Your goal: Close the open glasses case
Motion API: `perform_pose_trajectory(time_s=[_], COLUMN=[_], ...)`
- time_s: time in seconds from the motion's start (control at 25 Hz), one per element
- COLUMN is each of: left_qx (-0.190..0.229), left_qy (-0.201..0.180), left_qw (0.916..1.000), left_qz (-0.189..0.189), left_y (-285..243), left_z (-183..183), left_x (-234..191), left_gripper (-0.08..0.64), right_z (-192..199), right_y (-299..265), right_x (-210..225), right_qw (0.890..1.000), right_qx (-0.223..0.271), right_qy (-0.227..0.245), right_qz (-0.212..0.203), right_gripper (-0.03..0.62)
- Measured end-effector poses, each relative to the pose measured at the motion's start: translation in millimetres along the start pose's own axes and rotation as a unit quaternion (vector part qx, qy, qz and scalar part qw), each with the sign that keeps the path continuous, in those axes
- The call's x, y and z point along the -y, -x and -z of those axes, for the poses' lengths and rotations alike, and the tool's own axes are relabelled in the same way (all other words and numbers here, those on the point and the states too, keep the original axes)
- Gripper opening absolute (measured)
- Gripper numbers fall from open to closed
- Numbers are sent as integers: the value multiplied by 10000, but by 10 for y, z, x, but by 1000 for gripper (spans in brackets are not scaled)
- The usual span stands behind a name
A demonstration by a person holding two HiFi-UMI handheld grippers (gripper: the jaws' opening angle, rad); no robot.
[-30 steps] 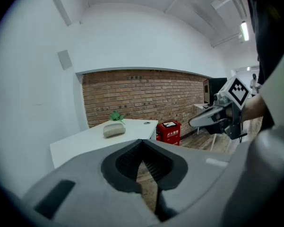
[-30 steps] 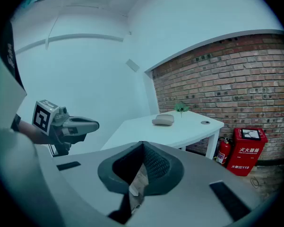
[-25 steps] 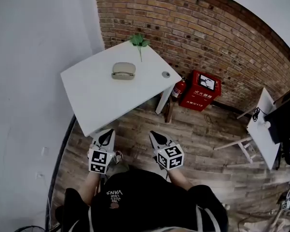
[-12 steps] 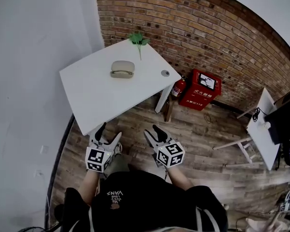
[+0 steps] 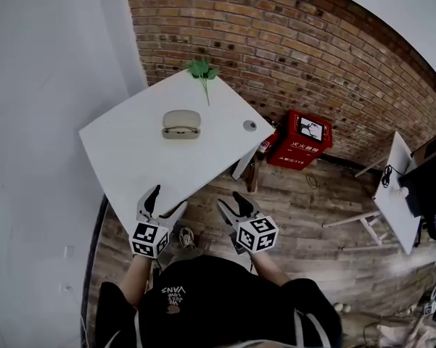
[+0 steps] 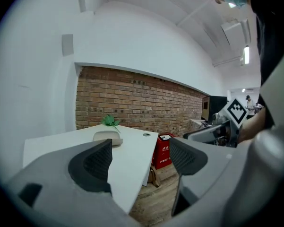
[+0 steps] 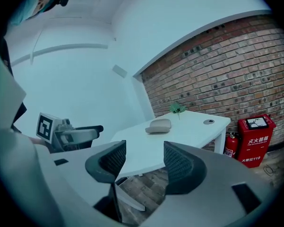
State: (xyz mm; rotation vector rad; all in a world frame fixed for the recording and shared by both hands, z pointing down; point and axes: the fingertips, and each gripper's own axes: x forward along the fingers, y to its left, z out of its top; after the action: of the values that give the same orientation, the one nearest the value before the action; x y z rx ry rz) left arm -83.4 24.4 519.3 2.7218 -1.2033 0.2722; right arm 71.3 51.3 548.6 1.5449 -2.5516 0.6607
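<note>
A beige glasses case [image 5: 181,124] lies on the white table [image 5: 130,158], toward its far side, with a dark gap along its front edge. Both gripper views show the glasses case [image 6: 107,137] [image 7: 159,125] well ahead of the jaws. My left gripper [image 5: 167,201] hovers at the table's near edge, its jaws opening with nothing between them [image 6: 139,157]. My right gripper [image 5: 232,201] hangs over the floor just right of that edge. Its jaws are opening too and hold nothing [image 7: 142,162].
A green plant sprig [image 5: 201,69] lies at the table's far corner and a small round grey disc [image 5: 249,125] near its right edge. A red fire-equipment box [image 5: 299,138] and an extinguisher [image 5: 267,142] stand by the brick wall. Another white desk [image 5: 392,194] is at right.
Both grippers' jaws have gone from shut to open. The person has stepped toward the table, so both grippers now sit closer to its near edge.
</note>
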Motion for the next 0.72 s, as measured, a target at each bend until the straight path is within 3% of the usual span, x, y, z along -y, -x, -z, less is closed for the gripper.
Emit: perform_pose_trajectory(time_s=[0.4,0.72], left_qx=[-125,-191], left_qy=[83,206], left_qw=[9999,9996], left_qz=[-1,84], left_y=[-412,-613], left_z=[-167,-160], left_x=[-1036,-1495], left_gripper=[373,370], right_z=[-387,-514], right_y=[-1046,-1524], right_x=[89,153], right_qw=[9998,9993], right_qx=[-69,-199], right_qy=[-154,-191], right_qz=[114,250], right_gripper=[232,232])
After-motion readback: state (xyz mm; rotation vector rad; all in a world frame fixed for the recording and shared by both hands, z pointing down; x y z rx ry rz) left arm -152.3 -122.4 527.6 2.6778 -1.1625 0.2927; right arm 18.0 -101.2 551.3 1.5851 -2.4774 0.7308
